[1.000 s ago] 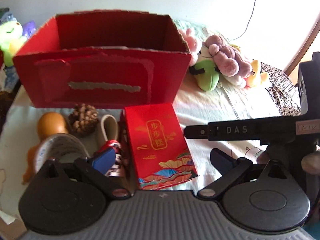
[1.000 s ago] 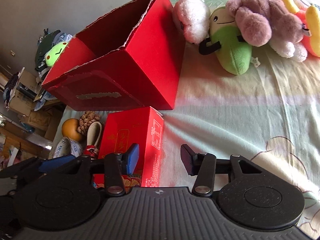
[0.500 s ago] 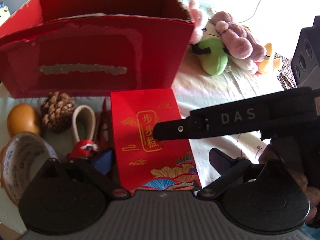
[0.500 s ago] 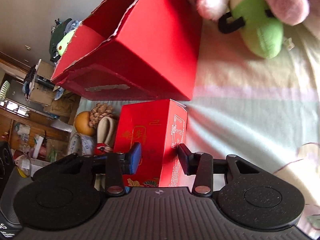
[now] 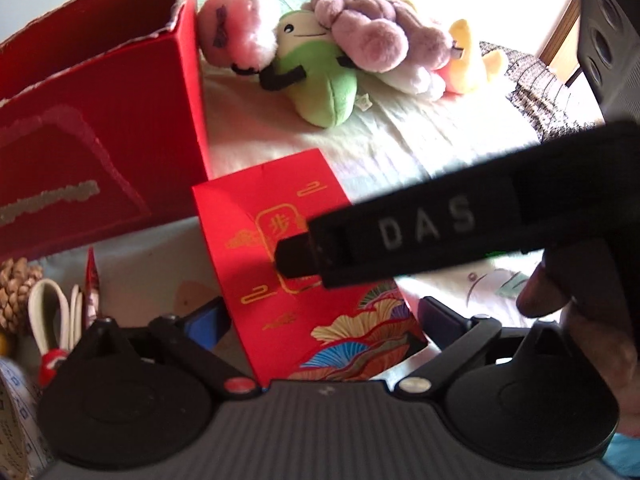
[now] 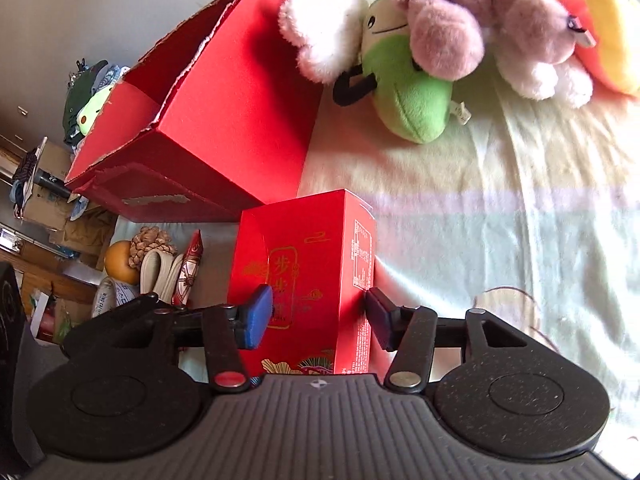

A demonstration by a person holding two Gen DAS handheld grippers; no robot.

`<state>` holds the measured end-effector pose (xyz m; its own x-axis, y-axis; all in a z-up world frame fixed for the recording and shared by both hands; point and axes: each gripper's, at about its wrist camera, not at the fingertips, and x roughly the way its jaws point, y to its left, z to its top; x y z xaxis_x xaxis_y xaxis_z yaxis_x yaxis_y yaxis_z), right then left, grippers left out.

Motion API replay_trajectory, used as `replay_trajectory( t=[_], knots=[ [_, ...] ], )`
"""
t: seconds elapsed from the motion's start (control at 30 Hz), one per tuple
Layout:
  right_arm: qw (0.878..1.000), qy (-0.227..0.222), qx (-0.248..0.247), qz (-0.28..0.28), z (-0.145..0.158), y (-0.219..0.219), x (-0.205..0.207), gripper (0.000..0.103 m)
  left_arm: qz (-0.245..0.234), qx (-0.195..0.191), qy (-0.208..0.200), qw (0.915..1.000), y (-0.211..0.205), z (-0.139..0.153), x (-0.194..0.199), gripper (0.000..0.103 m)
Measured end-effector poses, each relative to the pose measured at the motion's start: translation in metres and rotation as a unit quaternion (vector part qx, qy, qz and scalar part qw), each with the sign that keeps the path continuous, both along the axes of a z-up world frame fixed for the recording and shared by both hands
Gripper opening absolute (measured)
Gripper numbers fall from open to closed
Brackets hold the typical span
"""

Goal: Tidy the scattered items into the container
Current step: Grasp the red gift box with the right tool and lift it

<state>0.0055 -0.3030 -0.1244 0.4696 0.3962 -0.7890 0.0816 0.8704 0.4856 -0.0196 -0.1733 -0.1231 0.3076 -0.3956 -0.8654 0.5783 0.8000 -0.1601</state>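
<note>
While the right gripper [image 6: 316,316] spreads its fingers again, the tall red printed carton [image 6: 308,276] stands between them on the pale bedsheet [image 6: 500,240], just near of the big open red cardboard box [image 6: 224,120]; a moment ago those fingers were narrower on it. Left gripper [image 5: 320,320] has slid in lower and closer, fingers wide either side of the same carton, no squeeze visible. Nothing lifted yet, so the grip looks like it's being reset. Pinecone [image 6: 152,240] and orange ball [image 6: 118,262] wait at left
</note>
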Motion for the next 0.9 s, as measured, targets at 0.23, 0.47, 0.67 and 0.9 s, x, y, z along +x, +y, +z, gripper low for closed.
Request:
replay_trajectory(
  t=[0.23, 0.47, 0.67, 0.9],
  knots=[
    [0.997, -0.045, -0.005, -0.065, 0.054, -0.035, -0.021, 0.054, -0.057, -0.034, -0.042, 0.9969, -0.03, 0.048, -0.005, 0.095],
    [0.985, -0.142, -0.039, -0.086, 0.134, -0.021, 0.01, 0.054, -0.101, -0.061, -0.133, 0.984, -0.03, 0.129, 0.026, 0.095],
    [0.98, -0.182, -0.048, -0.058, 0.167, 0.028, 0.073, 0.054, -0.088, -0.057, -0.171, 0.9797, 0.016, 0.179, 0.083, 0.095],
    [0.989, -0.139, -0.03, -0.032, 0.168, 0.09, 0.119, 0.054, -0.06, -0.039, -0.137, 0.988, 0.082, 0.189, 0.137, 0.095]
  ],
)
